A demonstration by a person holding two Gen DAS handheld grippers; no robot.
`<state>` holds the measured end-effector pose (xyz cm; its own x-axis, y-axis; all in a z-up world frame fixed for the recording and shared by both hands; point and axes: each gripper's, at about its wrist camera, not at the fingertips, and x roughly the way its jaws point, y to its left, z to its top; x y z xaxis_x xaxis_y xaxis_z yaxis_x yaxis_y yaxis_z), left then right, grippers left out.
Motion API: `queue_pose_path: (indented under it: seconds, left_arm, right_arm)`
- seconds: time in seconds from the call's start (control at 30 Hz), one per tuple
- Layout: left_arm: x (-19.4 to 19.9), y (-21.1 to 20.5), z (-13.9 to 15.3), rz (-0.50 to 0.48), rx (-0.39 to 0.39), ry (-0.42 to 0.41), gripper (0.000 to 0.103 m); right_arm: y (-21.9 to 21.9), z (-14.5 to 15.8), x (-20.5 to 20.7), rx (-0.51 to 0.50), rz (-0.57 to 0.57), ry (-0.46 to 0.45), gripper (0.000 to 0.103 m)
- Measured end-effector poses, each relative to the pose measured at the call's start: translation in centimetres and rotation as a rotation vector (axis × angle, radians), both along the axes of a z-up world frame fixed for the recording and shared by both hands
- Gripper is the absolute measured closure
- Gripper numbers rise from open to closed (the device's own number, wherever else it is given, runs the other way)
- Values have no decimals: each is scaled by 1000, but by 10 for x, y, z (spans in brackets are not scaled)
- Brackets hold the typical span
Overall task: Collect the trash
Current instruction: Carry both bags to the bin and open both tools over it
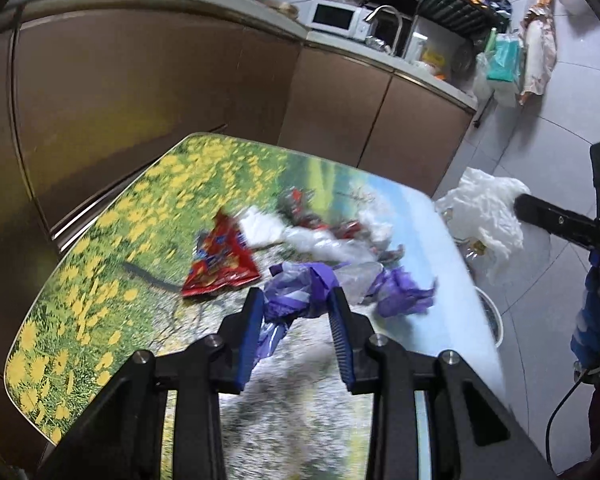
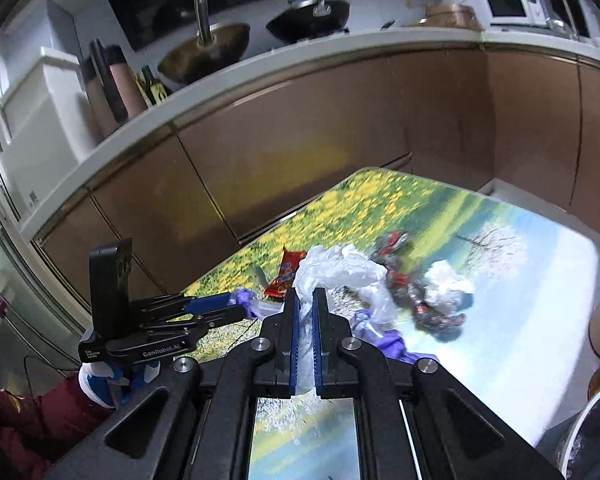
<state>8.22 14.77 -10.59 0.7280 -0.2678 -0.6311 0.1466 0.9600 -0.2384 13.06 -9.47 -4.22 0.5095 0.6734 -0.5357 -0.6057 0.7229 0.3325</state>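
Observation:
A pile of trash lies on the flower-print table (image 1: 100,280): a red snack wrapper (image 1: 220,264), clear plastic (image 1: 328,244), crumpled red wrappers (image 1: 312,208) and purple plastic (image 1: 400,292). My left gripper (image 1: 298,300) is open, its jaws either side of a purple plastic bag (image 1: 296,296). In the right wrist view my right gripper (image 2: 306,300) is shut on a clear plastic bag (image 2: 340,268) that rises above the fingertips. The left gripper (image 2: 220,308) shows to its left, by purple plastic (image 2: 244,298). The red wrapper (image 2: 286,272) lies behind.
A white bin with a white bag liner (image 1: 488,208) stands on the floor right of the table, and its rim (image 2: 580,432) shows in the right wrist view. Brown cabinets (image 1: 160,100) and a counter with a microwave (image 1: 336,18) run behind the table.

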Motion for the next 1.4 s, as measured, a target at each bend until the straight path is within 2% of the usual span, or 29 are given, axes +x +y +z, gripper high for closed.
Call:
queue_pose_path:
  seconds: [0.2,0.47,0.7,0.83,1.0,1.17,1.23,1.27,1.3,1.37,1.4]
  left_arm:
    - [2,-50,28,-84,7,-34,73]
    - [25,-146,39,-242,12,-25,76]
    - [64,-266,31,-410,25,23,77]
    - [91,-351,17,-509,52,62,77]
    - [118,-438,-7,-590,72,108,77]
    - [139,-504,-30,-620,71,143,73]
    - [150,-524,-42,-636,58,176,70]
    - [154,-532,-46,-646,54,187,67]
    - [158,-540,-52,-656,50,199,58]
    - [164,-547,-60,-661,33,218,48]
    - [167,-550,-63,-663,17,229,48]
  right_arm:
    - [-64,16,-22,45,-95,-47,97]
    - [-178,11,-48,63,-326,-81,97]
    - [-282,-27,-42,65,-560,-15,97]
    - [-333,-54,-30,55,-671,46,97]
    - [-378,-92,-7,17,-770,115,96]
    - [-409,-132,16,-21,-842,179,93]
    - [-421,-149,24,-41,-881,209,87]
    - [-427,-156,25,-45,-896,220,74]
    - [-430,-160,26,-53,-912,227,65]
    - [-433,-167,29,-80,-942,235,62]
    - [-435,-169,28,-85,-953,240,62]
